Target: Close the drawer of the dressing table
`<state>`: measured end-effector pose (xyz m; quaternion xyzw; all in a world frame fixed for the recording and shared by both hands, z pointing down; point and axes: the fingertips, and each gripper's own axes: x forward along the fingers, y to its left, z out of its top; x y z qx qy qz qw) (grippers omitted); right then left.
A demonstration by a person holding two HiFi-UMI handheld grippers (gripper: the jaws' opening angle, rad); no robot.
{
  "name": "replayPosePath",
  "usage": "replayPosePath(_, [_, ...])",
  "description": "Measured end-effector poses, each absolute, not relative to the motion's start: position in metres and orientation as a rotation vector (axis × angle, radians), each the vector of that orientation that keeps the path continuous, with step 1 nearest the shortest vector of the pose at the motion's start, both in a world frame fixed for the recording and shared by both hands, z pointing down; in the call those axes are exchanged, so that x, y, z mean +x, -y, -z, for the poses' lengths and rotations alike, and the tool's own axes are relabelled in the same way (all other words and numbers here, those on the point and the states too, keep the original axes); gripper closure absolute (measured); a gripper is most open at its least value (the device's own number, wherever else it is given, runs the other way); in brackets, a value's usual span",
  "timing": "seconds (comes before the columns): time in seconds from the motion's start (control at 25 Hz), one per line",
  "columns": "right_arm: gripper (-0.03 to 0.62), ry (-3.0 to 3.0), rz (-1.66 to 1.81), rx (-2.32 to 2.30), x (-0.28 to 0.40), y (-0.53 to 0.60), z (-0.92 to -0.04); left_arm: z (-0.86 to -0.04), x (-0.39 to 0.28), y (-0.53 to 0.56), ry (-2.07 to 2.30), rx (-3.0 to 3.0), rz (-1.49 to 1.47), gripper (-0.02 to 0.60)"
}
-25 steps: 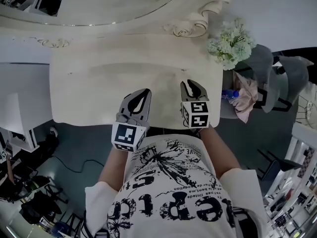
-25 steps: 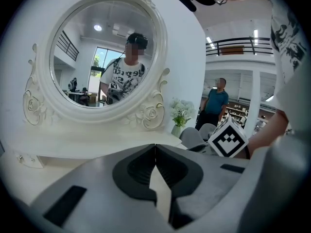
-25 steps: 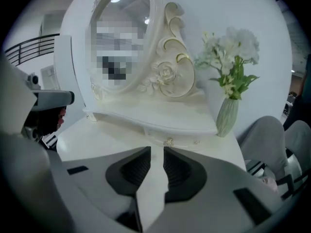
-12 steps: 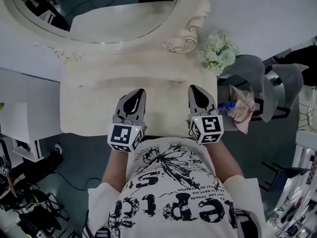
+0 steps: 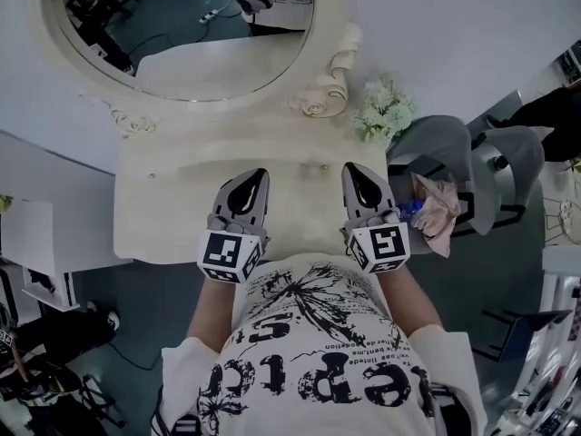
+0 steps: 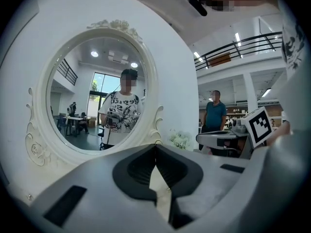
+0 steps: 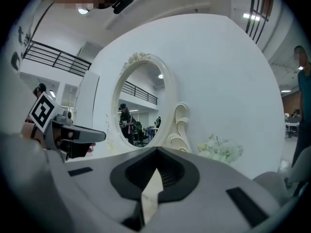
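gripping nothing: left fingers (image 6: 90,181) closed, right fingers (image 7: 90,186) closed.

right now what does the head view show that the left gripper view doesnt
Only the head view: the whole tabletop, and the marker cube on the left gripper. Only the left gripper view: a person in a blue shirt and a balcony railing. Both: the oval mirror, the white flowers and the right gripper.

Cream dressing table (image 5: 154,221), white-green flowers (image 5: 381,112), grey left gripper (image 5: 258,176) and right gripper (image 5: 355,170), black-white marker cubes (image 5: 225,254), white shirt (image 5: 309,371) black print
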<state>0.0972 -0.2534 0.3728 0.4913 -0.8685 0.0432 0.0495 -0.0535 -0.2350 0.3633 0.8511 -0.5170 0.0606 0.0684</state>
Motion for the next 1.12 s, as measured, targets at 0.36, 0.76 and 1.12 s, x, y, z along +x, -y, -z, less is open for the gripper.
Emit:
replayPosePath(0.36, [0.577, 2.619, -0.158, 1.500, 0.0989, 0.2473, -0.3786, -0.3653, -0.0530, 0.2308, 1.547, 2.558, -0.175, 0.561])
replayPosePath(0.76, [0.577, 2.597, -0.117, 1.533, 0.0972, 0.2480, -0.3771, -0.3659, -0.0561, 0.2323, 1.551, 2.541, -0.186, 0.561])
replayPosePath(1.12, [0.577, 2.603, -0.093, 1.536, 0.0975, 0.2498, -0.3763, -0.3671, -0.0594, 0.2356, 1.565, 2.535, -0.188, 0.561])
